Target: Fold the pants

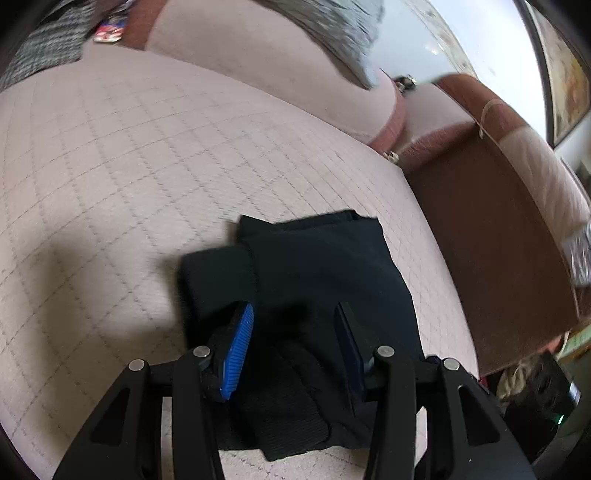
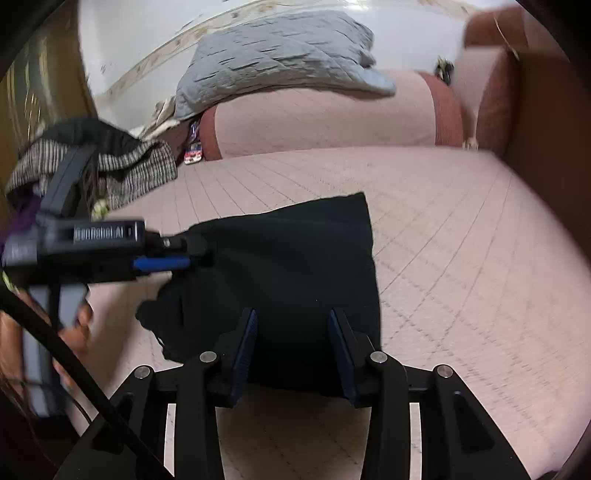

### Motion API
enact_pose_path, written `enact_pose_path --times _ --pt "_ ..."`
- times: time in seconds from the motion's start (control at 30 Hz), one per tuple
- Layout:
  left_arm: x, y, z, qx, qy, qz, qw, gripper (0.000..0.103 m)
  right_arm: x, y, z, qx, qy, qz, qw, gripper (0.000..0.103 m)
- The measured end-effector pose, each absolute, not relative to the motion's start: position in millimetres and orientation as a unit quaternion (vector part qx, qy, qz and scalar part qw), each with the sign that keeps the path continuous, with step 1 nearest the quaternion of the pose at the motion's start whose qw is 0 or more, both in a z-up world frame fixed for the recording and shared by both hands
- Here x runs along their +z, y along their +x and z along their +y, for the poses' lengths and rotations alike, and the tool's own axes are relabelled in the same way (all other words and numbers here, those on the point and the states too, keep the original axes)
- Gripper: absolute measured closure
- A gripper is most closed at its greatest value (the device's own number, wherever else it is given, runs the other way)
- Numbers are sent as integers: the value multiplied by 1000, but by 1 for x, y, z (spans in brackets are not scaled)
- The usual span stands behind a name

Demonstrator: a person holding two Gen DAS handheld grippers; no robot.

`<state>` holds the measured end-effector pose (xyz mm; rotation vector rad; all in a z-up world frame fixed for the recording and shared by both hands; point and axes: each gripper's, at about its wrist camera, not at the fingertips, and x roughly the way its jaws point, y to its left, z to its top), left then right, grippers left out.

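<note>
The black pants (image 1: 317, 280) lie folded into a compact bundle on the pink quilted couch seat (image 1: 110, 177). My left gripper (image 1: 293, 314) is open just above the bundle's near edge, with the ribbed cuff between its blue pads. In the right wrist view the pants (image 2: 288, 258) form a dark rectangle. My right gripper (image 2: 291, 321) is open over their near edge. The left gripper (image 2: 184, 254) also shows there, at the bundle's left edge.
A grey quilted blanket (image 2: 280, 55) lies on the couch back (image 2: 325, 118). A pile of checked and dark clothes (image 2: 110, 166) sits at the left. A brown armrest (image 1: 491, 229) bounds the seat on the right. A small colourful packet (image 1: 109, 31) lies by the back cushion.
</note>
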<state>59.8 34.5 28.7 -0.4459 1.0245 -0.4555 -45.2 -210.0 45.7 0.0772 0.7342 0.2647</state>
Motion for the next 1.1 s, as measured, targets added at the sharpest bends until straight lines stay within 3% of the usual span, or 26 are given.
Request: enact_pose_path --times 0.1,0.33,0.47,0.63,0.8,1.1 --pt "30 55 54 -167 -213 485 832 51 50 -56 -211 111 29 352 929 43" --pt "25 36 79 -98 -203 500 836 49 53 -77 -236 81 80 344 932 42" --pt "26 28 69 -164 -242 486 823 35 60 -72 -251 83 107 343 930 38" --pt "12 40 59 -196 -262 492 807 32 62 -42 -270 81 138 358 920 35" --pt "7 50 61 -223 -267 484 803 20 46 -2 -288 94 165 388 902 33" --pt "5 65 34 -228 -240 481 812 8 12 47 -300 127 241 427 862 30"
